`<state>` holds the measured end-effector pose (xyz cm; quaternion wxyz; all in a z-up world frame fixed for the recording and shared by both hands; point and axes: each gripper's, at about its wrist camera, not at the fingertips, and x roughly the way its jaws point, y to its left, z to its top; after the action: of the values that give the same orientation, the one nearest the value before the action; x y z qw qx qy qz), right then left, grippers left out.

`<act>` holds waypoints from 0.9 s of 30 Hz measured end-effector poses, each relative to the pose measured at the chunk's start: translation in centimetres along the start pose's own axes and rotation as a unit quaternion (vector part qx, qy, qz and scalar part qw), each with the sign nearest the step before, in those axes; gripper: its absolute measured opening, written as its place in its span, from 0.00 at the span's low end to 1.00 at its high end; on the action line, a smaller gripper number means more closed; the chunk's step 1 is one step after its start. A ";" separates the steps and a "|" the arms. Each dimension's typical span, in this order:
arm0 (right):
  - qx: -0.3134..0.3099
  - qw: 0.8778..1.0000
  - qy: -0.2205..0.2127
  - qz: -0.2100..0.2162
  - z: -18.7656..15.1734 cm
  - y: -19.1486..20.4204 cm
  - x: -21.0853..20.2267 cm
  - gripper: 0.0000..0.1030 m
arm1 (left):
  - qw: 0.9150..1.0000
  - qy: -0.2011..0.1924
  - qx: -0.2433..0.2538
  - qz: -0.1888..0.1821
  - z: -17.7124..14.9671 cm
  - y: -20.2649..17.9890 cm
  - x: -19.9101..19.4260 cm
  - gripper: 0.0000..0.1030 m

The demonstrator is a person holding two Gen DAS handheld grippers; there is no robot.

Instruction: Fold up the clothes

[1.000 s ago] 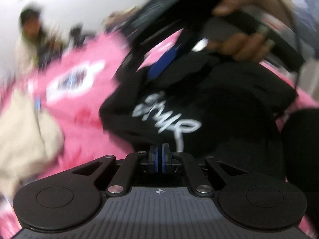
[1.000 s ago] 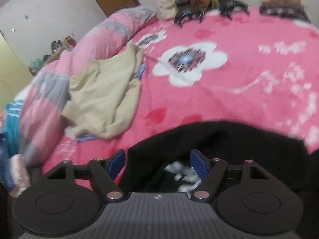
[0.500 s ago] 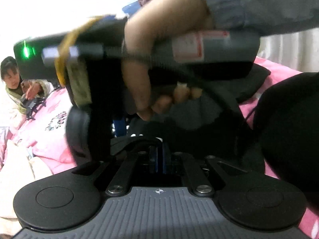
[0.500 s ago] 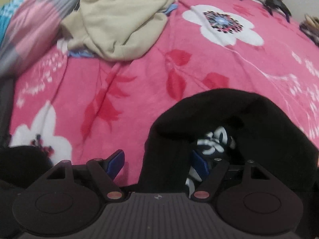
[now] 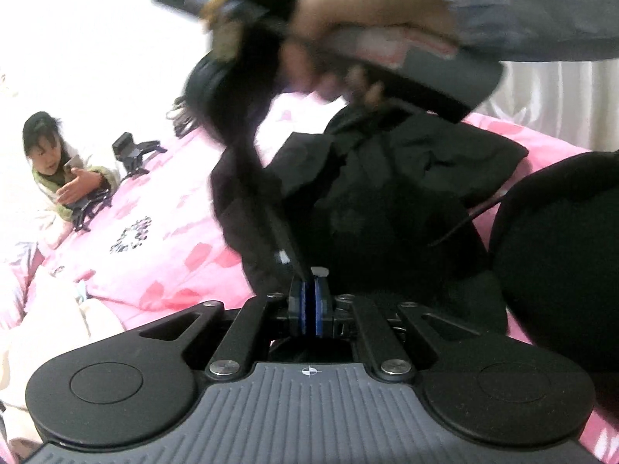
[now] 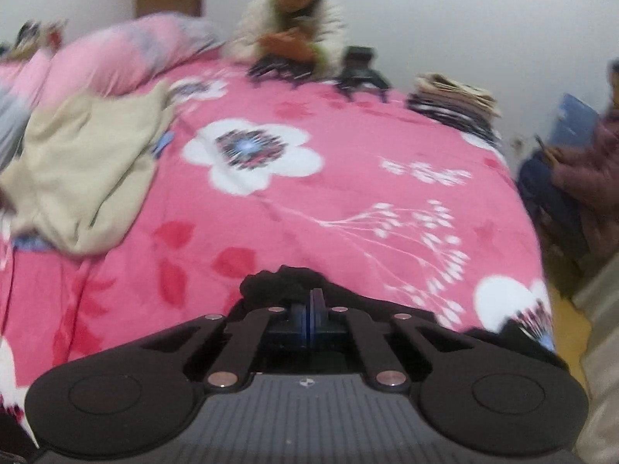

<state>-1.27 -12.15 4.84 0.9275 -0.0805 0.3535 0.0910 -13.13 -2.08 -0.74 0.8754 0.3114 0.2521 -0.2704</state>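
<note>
Both tools are now pinching the black garment (image 5: pixel 387 201). On the right tool (image 6: pixel 310 301) the jaws, standing wide a second ago with the dark cloth lying between them, are pressed together on a bunched edge of that cloth, so the second grip is just being made. The left tool (image 5: pixel 311 282) is holding its own pinch as before, blue pads together with a strip of black fabric rising out of them. As a judgement, this is giving the person two held points on one garment, enough to lift, spread or carry an edge over for a fold.

Seen from the left wrist, the right hand (image 5: pixel 348 38) is lifting its tool above the heap, and black cloth is hanging from it. Crumpled and piled rather than flat, the garment is showing no clean crease yet. It is lying at the near edge of the bed (image 6: pixel 348 193), on the pink flowered cover.

Farther out, a cream garment (image 6: pixel 85 170) is sitting rumpled toward the bed's left edge, and a folded stack (image 6: pixel 452 100) near the far right corner.
</note>
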 end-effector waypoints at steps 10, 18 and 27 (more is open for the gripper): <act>-0.034 0.974 -0.188 -0.121 -0.4 -2.0 -10.8 0.01 | 0.998 0.041 0.015 0.042 -1.9 -0.5 -3.3 0.02; -0.063 0.958 -0.241 -0.142 1.3 -4.1 -18.3 0.02 | 0.989 -0.005 -0.137 -0.045 -0.9 3.1 -6.8 0.28; -0.084 0.956 -0.239 -0.147 0.4 -4.7 -20.9 0.02 | 0.895 -0.088 -0.351 -0.261 1.4 10.6 1.1 0.61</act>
<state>-15.28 -18.99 19.59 0.9780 -0.1849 0.0967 -0.0003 -5.31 3.63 3.85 0.8443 -0.1181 0.3248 -0.4095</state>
